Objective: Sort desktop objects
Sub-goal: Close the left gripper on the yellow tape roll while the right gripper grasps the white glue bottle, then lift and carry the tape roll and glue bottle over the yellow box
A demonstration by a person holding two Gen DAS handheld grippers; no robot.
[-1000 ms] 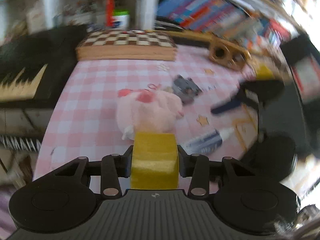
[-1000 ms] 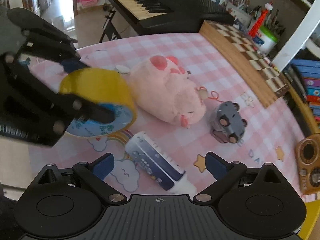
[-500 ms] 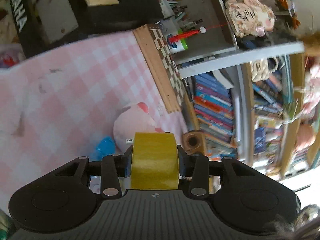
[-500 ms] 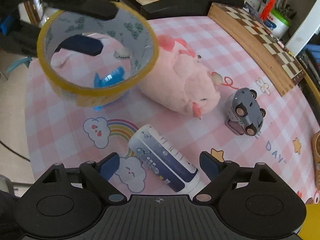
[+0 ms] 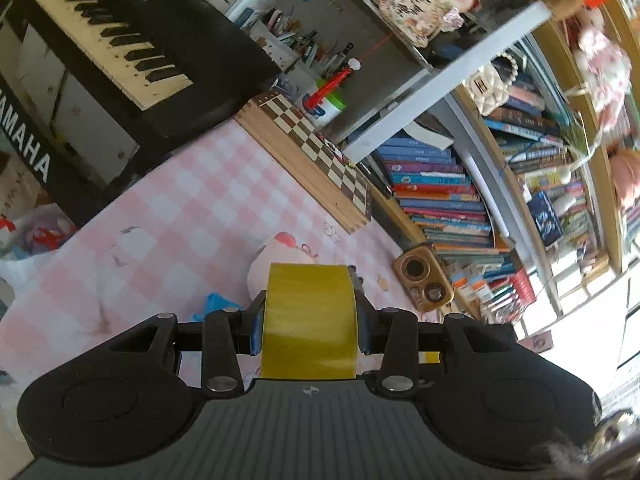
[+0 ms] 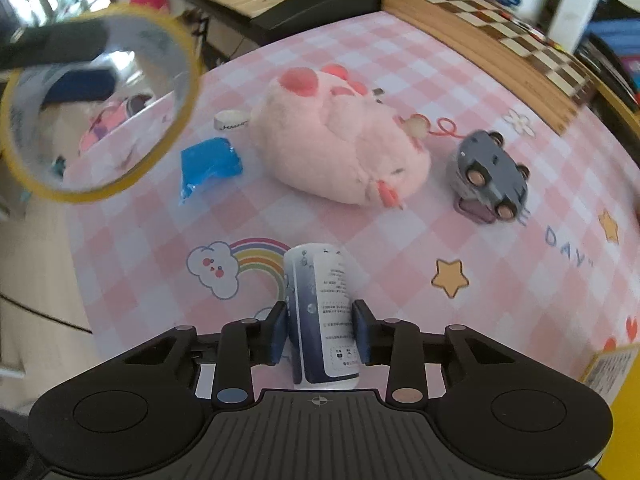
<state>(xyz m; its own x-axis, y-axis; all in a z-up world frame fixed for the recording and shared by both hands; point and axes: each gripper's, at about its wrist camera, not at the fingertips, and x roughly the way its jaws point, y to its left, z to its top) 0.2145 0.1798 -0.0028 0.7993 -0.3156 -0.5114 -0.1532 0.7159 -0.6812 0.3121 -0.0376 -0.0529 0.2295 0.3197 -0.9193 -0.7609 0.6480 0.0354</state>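
Note:
My left gripper (image 5: 309, 326) is shut on a yellow tape roll (image 5: 309, 320) and holds it above the pink checked tablecloth (image 5: 180, 216). The roll also shows at the upper left of the right wrist view (image 6: 100, 104), raised off the table. My right gripper (image 6: 320, 330) is shut on a dark blue and white tube (image 6: 322, 312) that lies on the cloth. A pink plush pig (image 6: 340, 144) lies in the middle, a grey toy car (image 6: 486, 176) on its side to the right, a blue wrapper (image 6: 208, 164) to the left.
A wooden chessboard box (image 5: 316, 156) runs along the table's far edge, with a black keyboard (image 5: 132, 40) beyond it. A brown wooden camera toy (image 5: 424, 280) sits by the bookshelf (image 5: 460, 200). A small white roll (image 6: 230, 120) lies behind the pig.
My right gripper moved down onto the tube and shut on it. My left gripper lifted the tape roll higher and further to the left, and its view swung up toward the shelves.

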